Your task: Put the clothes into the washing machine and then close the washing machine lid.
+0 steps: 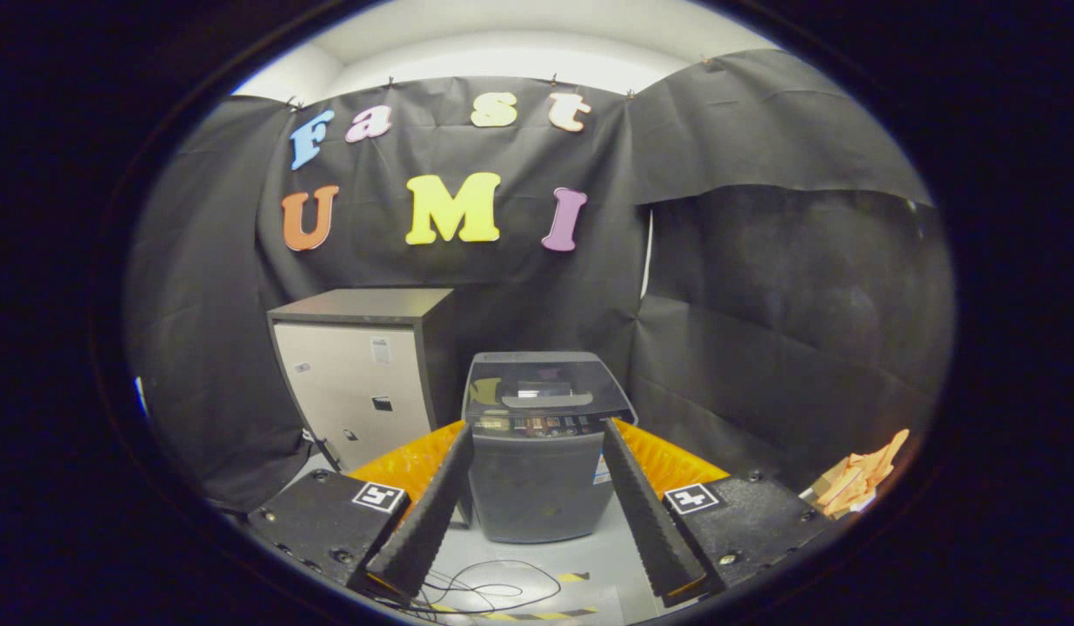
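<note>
A small dark grey top-loading washing machine [537, 487] stands on the pale floor against the black cloth wall. Its glossy lid [545, 382] lies flat and shut, with a row of buttons along the front edge. My gripper [537, 428] is open wide, and nothing is held between its fingers. The washer stands beyond and between the two black ridged fingers [432, 513], apart from them.
A grey cabinet with a pale door [363, 382] stands just left of the washer. A heap of orange pieces [858, 478] lies at the far right. A thin black cable [484, 591] and yellow-black tape [571, 577] lie on the floor near the fingers.
</note>
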`<state>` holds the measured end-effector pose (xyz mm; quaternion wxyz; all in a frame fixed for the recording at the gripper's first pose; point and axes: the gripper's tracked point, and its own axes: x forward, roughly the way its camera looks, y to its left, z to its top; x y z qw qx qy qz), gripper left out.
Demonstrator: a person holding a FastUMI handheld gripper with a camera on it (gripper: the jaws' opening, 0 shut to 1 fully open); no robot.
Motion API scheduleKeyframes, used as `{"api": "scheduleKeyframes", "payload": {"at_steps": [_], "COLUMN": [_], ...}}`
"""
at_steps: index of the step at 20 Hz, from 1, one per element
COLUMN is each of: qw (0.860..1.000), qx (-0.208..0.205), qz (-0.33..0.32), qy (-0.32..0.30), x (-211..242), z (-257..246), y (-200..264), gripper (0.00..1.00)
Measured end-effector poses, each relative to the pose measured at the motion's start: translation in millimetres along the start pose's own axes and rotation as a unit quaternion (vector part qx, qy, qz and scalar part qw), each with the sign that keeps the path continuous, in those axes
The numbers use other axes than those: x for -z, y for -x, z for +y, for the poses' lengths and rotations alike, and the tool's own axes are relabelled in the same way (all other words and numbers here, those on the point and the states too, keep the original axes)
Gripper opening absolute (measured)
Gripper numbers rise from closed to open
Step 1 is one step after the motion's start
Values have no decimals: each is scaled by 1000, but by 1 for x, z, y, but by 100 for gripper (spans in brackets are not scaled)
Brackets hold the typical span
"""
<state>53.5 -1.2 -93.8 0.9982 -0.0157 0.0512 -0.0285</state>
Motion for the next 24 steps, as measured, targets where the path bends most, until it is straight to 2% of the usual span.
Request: {"api": "scheduleKeyframes", "payload": {"at_steps": [2,8,17,24], "qw": [1000,1000,1000,1000], "qx": [9,-2,-15,-11], "qz": [-1,-4,-9,-12], "qy": [-6,-15,-2,0], "x": [0,-2,-8,-15], "z": [-7,-2,14,18], "y": [13,34,40,40], "gripper": [94,94,95,95]}}
